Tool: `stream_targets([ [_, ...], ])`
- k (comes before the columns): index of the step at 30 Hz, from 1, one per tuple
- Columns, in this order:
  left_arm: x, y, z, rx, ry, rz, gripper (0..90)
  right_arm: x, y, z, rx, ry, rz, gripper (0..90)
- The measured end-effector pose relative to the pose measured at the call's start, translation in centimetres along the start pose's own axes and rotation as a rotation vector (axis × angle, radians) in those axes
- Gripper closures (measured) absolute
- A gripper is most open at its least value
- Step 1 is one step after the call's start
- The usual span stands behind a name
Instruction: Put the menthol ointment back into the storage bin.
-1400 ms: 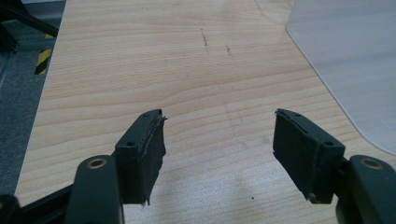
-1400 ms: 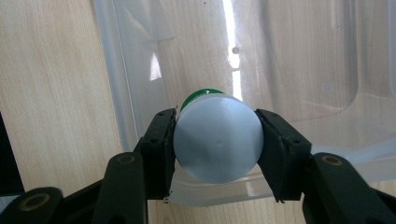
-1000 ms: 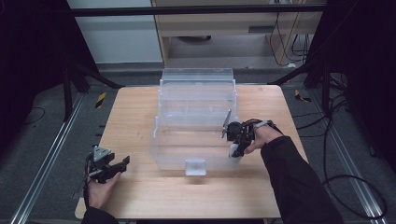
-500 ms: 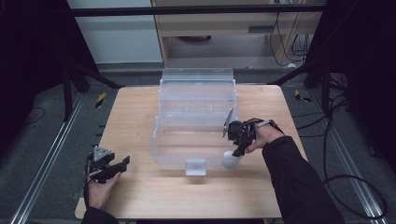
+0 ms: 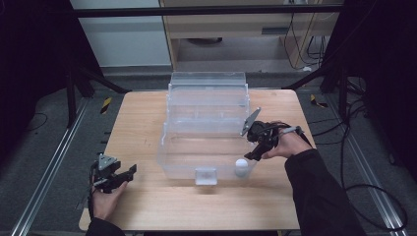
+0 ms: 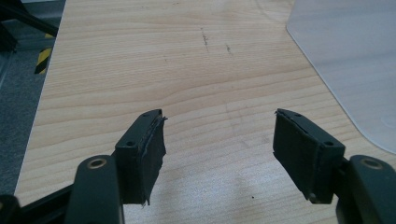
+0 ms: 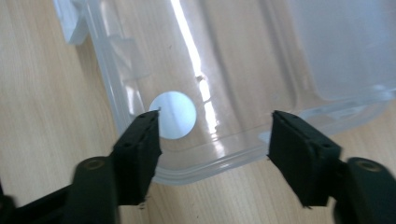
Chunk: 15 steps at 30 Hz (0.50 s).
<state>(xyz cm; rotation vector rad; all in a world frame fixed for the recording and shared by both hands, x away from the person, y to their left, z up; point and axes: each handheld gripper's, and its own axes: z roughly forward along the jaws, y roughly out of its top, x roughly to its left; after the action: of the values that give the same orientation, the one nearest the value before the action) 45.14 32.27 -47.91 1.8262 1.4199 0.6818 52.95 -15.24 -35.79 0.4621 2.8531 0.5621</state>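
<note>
Fingers on my right gripper (image 7: pixel 215 154) are spread above the white cap (image 7: pixel 173 114) inside the clear bin (image 5: pixel 206 162), probably just dropped. My left gripper (image 6: pixel 219 154), fingers also spread, idles over bare counter (image 6: pixel 187 60).

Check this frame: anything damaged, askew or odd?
One thing: on the left gripper, the pad of the jaw at the left of its view looks frayed and peeling at the edge. The clear bin sits square on the table.
</note>
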Motion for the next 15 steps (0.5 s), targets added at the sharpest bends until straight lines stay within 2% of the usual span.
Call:
stream_targets([
  [2,0.0,0.0,0.0,0.000,0.000,0.000,33.4,0.2,-0.5,-0.7,-0.045,-0.030,0.030,28.4],
  [3,0.0,0.0,0.0,0.000,0.000,0.000,33.4,0.3,-1.1,-1.2,-0.082,-0.045,0.061,24.6],
  [4,0.0,0.0,0.0,0.000,0.000,0.000,33.4,0.3,-1.1,-1.2,-0.082,-0.045,0.061,24.6],
  [6,0.0,0.0,0.0,0.000,-0.002,0.001,33.4,0.5,-2.1,-1.8,-0.135,-0.087,0.112,20.0],
  [7,0.0,0.0,0.0,0.000,-0.002,0.001,33.4,0.5,-2.1,-1.8,-0.135,-0.087,0.112,20.0],
  [10,-0.1,0.0,0.0,0.002,0.000,0.004,33.4,0.9,-3.3,-2.3,-0.199,-0.125,0.164,16.9],
  [12,-0.1,0.0,0.0,0.003,-0.001,0.003,33.3,1.1,-4.1,-2.5,-0.237,-0.160,0.212,16.0],
  [13,-0.1,0.0,0.0,0.004,-0.001,0.005,33.3,1.3,-4.9,-2.6,-0.271,-0.190,0.267,16.0],
  [14,-0.1,0.0,0.0,0.002,-0.001,0.004,33.3,1.4,-5.4,-2.6,-0.293,-0.209,0.297,16.0],
  [15,-0.1,0.0,0.0,0.002,-0.001,0.004,33.3,1.4,-5.4,-2.6,-0.293,-0.209,0.297,16.0],
])
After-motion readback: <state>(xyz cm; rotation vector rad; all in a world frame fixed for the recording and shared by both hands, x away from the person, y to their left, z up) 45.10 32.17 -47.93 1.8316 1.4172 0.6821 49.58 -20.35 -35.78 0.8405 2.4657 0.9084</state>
